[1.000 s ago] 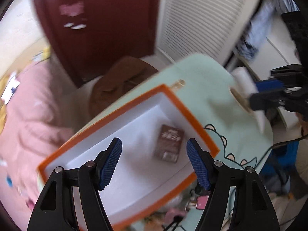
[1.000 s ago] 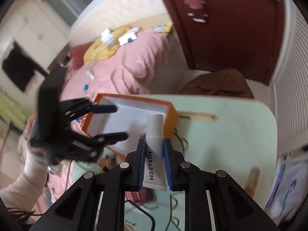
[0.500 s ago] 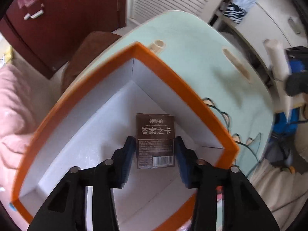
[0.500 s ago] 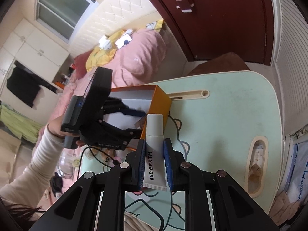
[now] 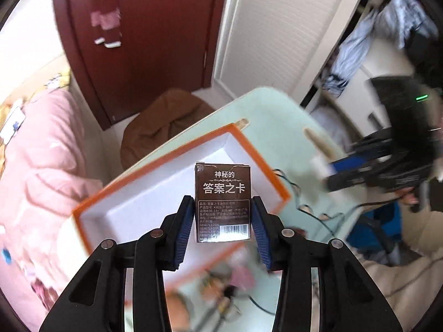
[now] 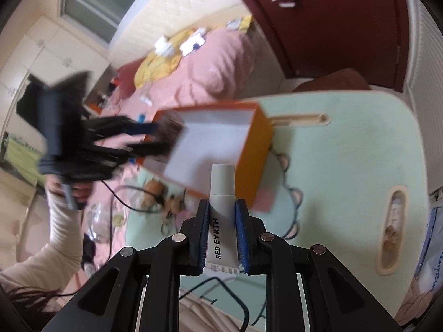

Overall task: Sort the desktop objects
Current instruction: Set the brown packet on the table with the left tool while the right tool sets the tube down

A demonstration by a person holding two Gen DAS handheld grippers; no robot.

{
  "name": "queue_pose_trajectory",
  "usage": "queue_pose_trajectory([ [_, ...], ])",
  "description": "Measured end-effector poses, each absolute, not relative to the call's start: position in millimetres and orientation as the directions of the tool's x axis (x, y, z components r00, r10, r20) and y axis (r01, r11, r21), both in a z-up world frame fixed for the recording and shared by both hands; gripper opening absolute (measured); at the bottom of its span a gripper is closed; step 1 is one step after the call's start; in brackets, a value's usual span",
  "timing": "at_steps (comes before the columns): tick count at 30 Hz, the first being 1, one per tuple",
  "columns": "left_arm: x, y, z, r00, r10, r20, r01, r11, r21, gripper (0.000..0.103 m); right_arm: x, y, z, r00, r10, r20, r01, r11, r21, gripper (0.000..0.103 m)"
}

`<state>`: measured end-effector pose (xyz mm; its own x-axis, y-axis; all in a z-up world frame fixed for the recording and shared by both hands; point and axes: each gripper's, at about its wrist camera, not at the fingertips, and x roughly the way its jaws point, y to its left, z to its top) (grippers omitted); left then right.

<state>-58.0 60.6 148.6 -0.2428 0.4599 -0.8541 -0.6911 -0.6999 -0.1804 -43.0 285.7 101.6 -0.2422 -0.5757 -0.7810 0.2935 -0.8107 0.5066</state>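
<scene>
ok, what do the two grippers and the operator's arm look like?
Both grippers, left and right, are black linkage frames with silver pivot pins and ribbed blue pads. The left one's body shows a green light. The sleeve is cream.

A small dark-brown card box [image 5: 223, 202] with white Chinese lettering stands upright above the open orange cardboard box with white inside [image 5: 155, 193], while a grey-white plastic tube marked RED EARTH [image 6: 222, 215] points cap-forward over the pale-green table.
</scene>
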Motion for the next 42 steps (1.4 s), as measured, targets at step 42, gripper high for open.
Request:
queue_pose_trajectory([
  [42,4,-70,87,-0.545,0.377,-0.749,-0.206,-0.926,-0.316,0.072,-45,207,66,-0.212,-0.547,-0.810,0.249,-0.832,0.497,0.034],
])
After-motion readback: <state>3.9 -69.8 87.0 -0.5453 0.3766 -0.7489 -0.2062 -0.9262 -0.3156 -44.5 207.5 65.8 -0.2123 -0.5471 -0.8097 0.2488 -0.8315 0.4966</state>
